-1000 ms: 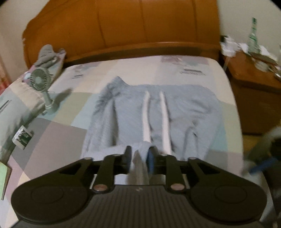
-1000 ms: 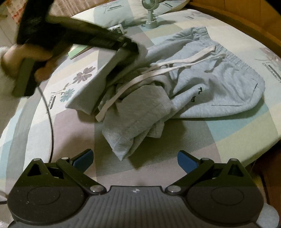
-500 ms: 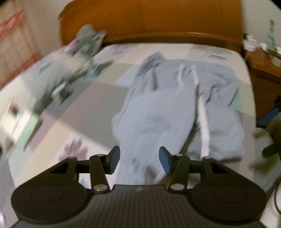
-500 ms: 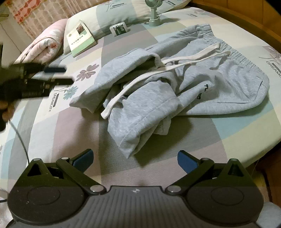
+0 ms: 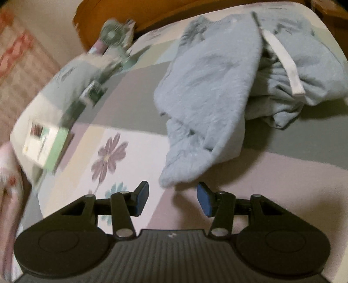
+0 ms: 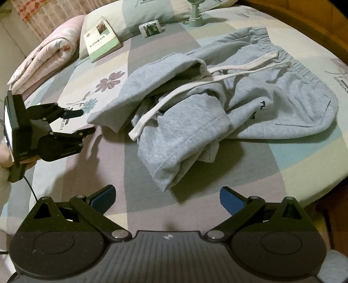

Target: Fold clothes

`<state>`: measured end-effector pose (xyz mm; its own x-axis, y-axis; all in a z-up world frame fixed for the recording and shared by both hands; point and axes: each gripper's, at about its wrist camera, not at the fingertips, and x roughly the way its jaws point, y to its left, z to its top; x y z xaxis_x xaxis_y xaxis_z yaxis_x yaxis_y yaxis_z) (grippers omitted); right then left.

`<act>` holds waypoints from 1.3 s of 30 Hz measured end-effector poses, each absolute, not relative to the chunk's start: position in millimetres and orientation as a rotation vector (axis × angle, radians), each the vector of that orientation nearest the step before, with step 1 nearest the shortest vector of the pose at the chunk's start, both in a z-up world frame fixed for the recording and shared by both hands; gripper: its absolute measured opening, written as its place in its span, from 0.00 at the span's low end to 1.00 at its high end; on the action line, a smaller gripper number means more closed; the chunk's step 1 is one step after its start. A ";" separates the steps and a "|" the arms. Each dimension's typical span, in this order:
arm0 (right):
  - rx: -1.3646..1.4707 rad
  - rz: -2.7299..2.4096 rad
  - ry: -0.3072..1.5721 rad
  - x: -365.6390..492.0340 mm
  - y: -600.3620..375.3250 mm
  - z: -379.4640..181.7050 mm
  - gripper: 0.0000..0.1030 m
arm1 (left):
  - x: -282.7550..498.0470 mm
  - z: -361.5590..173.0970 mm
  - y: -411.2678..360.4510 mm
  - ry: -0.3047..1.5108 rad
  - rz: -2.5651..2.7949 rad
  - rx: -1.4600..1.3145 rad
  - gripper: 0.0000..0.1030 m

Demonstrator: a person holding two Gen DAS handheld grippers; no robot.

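— Sweatpants point(image 6: 217, 104), where lying now?
— Crumpled in middle of the patchwork bed sheet point(image 6: 293, 156), pale grey, waistband toward the wooden headboard point(image 5: 121, 15), one leg folded back over the heap, white drawstring point(image 6: 195, 87) trailing across the top.

— Left tongs point(image 5: 171, 198), what state?
— Parted about halfway, nothing between the blue pads point(image 5: 141, 196). Low over the sheet, just before the near hem of the folded leg; not touching the cloth. Seen also from the right camera point(image 6: 87, 122), at left side of the heap, held by a hand point(image 6: 13, 161) at the picture edge, with a thin black cable point(image 6: 32, 191) hanging below.

— And right tongs point(image 6: 167, 198)?
— Wide apart, empty. Hanging over the sheet at the near bed edge, a little short of the cuff of the other leg.

— Around the pants, what else?
— Beyond the left tongs: purple flower print point(image 6: 108, 81) on the sheet, then a green-and-white book point(image 6: 101, 38) leaning on a pillow point(image 6: 163, 10). Beside it a small white packet point(image 6: 151, 28) and a little standing fan point(image 6: 194, 19). At far left a rolled pink floral quilt point(image 6: 47, 58).

— Anything blocking the way?
— Only the drawstring lying loose over the folds, and the leg covering part of the seat. Book, packet and fan well apart from the cloth.
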<state>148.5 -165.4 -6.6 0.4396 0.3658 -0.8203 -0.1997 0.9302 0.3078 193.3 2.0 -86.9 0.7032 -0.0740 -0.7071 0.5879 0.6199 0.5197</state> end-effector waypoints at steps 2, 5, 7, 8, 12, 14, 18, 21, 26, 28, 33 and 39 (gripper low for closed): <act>0.183 0.345 1.061 148.9 -167.1 -6.9 1.00 | 191.3 -92.0 -6.8 0.648 -0.444 0.895 0.49; 0.187 0.341 1.068 149.5 -166.6 -8.4 1.00 | 188.4 -99.0 -17.8 0.571 -0.487 0.993 0.50; 0.181 0.343 1.071 149.4 -165.1 -8.8 1.00 | 189.0 -102.8 -22.5 0.555 -0.521 1.032 0.34; 0.179 0.345 1.071 149.3 -164.4 -8.9 1.00 | 190.1 -104.2 -24.0 0.562 -0.533 1.041 0.26; 0.178 0.341 1.072 148.9 -164.5 -9.2 1.00 | 194.3 -104.7 -22.4 0.587 -0.544 1.025 0.04; 0.179 0.339 1.071 148.3 -165.1 -8.9 1.00 | 196.4 -99.8 -17.9 0.588 -0.524 0.992 0.03; 0.170 0.344 1.068 148.0 -163.2 -7.6 1.00 | 205.8 -86.6 1.7 0.572 -0.404 0.967 0.03; 0.155 0.355 1.064 148.0 -159.0 -5.7 1.00 | 218.7 -75.0 23.8 0.576 -0.300 0.947 0.03; 0.139 0.372 1.062 148.2 -152.0 -3.9 1.00 | 244.4 -60.6 59.6 0.581 -0.112 0.933 0.03; 0.134 0.376 1.062 147.6 -149.6 -3.6 1.00 | 254.8 -58.4 73.0 0.590 -0.049 0.932 0.03; 0.133 0.369 1.064 147.1 -148.4 -3.5 1.00 | 271.9 -56.8 104.4 0.613 0.064 0.926 0.03; 0.134 0.363 1.068 147.9 -147.8 -4.3 1.00 | 283.2 -52.0 144.0 0.655 0.151 0.904 0.03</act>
